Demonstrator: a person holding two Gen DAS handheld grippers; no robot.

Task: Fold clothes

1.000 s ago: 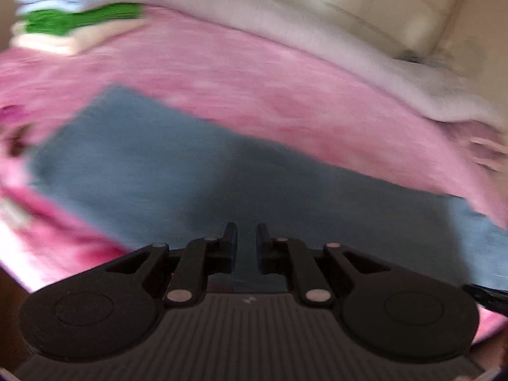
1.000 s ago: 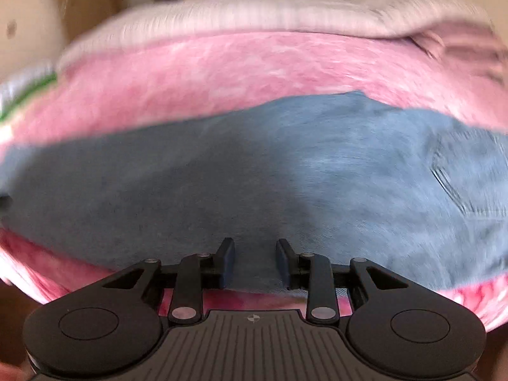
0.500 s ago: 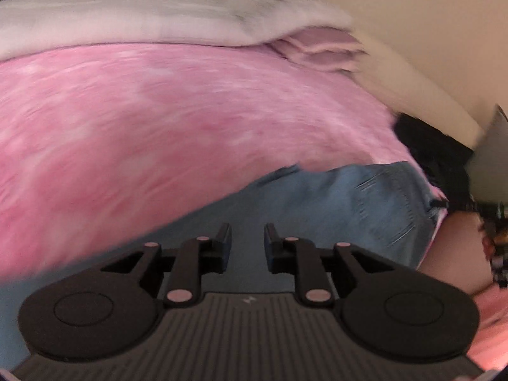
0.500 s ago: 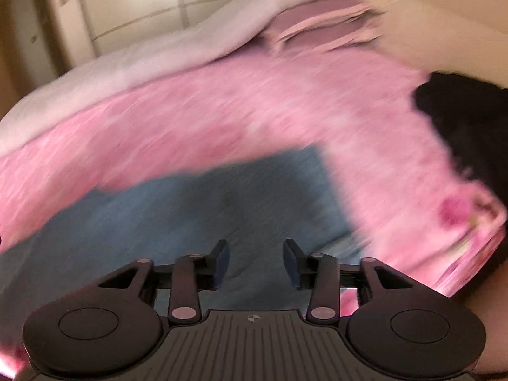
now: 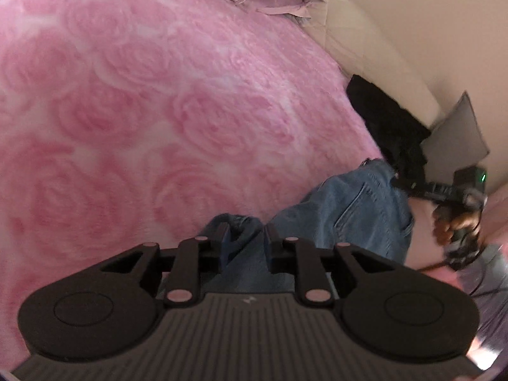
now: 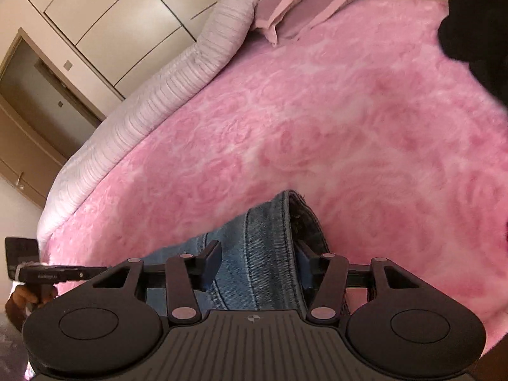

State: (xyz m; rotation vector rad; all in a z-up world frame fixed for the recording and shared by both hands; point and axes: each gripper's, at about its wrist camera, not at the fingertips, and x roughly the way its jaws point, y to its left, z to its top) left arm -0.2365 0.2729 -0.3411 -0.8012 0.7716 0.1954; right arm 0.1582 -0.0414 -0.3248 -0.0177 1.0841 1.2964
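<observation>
A bedroom in a home is shown. Most of both views is taken up by a bed (image 6: 365, 133) covered with a fluffy pink blanket embossed with roses. Along its far side a pale ribbed duvet (image 6: 152, 101) is bunched, and mauve frilled pillows (image 6: 304, 3) are stacked by the padded cream headboard (image 5: 374, 50). Cream built-in wardrobe doors (image 6: 120, 22) and a brown door frame (image 6: 38, 101) are seen beyond the bed. Clothing is laid out on the blanket: blue jeans (image 6: 266, 254) at the near edge and a dark garment (image 5: 387, 120) near the headboard.
</observation>
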